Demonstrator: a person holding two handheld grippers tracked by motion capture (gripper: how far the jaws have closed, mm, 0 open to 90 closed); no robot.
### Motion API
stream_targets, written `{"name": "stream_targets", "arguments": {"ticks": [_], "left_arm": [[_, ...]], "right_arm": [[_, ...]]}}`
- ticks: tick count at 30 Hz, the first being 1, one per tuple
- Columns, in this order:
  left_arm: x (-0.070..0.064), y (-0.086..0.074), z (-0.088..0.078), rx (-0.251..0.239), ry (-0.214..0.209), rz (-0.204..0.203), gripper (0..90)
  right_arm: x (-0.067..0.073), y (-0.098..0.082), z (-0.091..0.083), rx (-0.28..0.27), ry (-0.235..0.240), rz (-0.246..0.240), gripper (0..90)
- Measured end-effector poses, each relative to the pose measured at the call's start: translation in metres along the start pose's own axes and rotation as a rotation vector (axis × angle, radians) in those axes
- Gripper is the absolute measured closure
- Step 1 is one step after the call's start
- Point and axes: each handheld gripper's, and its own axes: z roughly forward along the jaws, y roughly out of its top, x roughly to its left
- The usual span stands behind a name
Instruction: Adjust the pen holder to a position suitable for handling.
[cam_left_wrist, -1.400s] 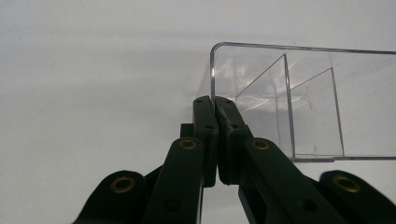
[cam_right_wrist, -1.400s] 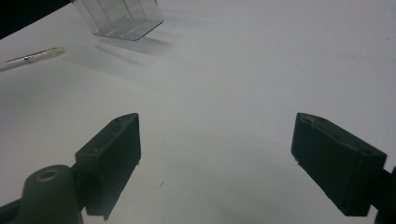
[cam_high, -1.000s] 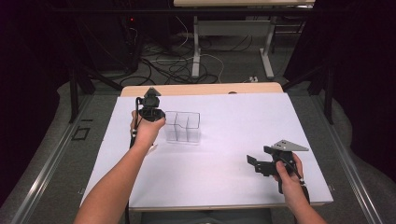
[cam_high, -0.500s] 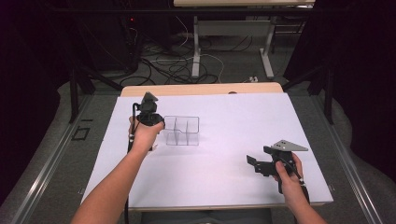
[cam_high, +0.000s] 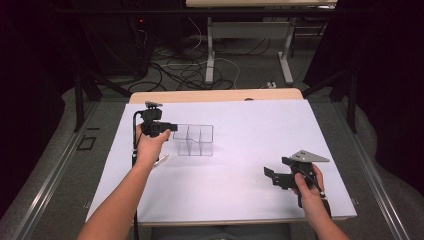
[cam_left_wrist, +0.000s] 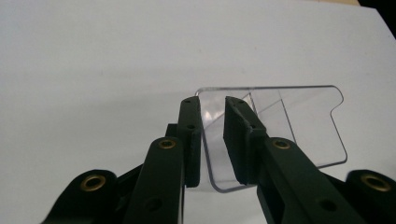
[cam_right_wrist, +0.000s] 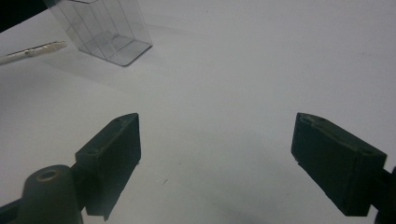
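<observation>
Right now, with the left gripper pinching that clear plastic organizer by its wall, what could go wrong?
The left gripper clamps only one thin end wall of the clear organizer, so lifting could tilt it or let it slip out.

A slim pen-like object lies on the white sheet close beside the organizer; dragging the organizer that way might knock it.

The right gripper is open and well away from the organizer, so it gives no support.

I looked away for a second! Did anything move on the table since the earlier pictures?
Only a little. The left hand-held gripper eased slightly toward the clear plastic divided box, and its jaws now sit on either side of the box's wall. The box stayed put. The right hand-held gripper stayed open above the white table sheet, and the thin silvery pen did not move.
</observation>
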Motion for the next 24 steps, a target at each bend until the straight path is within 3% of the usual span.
{"name": "stream_targets", "arguments": {"ticks": [3,7,9,13,24], "left_arm": [[0.001,0.000,-0.003,-0.021,-0.015,0.008,78.3],[0.002,-0.003,-0.003,-0.065,0.013,0.049,87.3],[0.005,-0.006,0.002,-0.045,0.036,0.059,90.0],[0.007,-0.010,0.009,-0.012,0.034,0.069,90.0],[0.011,-0.020,0.017,-0.025,0.026,0.074,90.0]], "right_arm": [[0.000,0.000,0.000,-0.004,-0.003,-0.004,15.3],[0.000,0.000,0.001,-0.001,-0.007,0.000,15.3],[0.000,0.000,0.001,0.002,-0.003,0.000,15.3],[0.000,-0.001,0.001,0.006,-0.003,-0.001,15.3],[0.001,-0.001,0.003,0.013,-0.002,0.000,15.3]]}}
